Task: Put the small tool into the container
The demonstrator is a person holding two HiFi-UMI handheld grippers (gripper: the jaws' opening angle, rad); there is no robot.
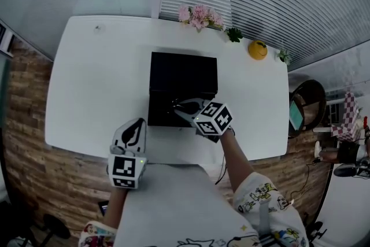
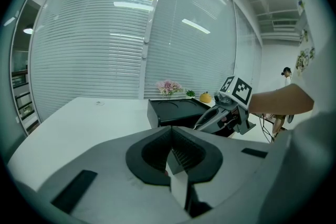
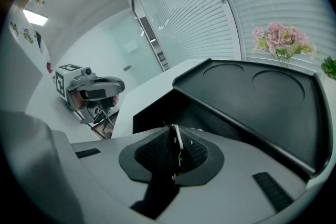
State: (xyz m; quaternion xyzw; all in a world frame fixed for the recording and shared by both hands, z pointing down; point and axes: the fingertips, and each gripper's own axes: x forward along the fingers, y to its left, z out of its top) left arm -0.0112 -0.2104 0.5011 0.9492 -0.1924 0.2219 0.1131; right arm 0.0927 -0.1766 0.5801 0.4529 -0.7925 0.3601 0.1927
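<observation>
A black container stands in the middle of the white table; its flat top shows two round recesses. My right gripper is at the container's near side, just below the rim of the top. It is shut on a small thin metal tool that stands upright between its pads. My left gripper hovers near the table's front edge, left of the container and apart from it. Its jaws are shut with nothing in them. The left gripper view also shows the right gripper against the container.
Along the table's far edge are pink flowers, a small green plant and an orange fruit. A round dark chair stands beyond the right edge. Window blinds run behind the table.
</observation>
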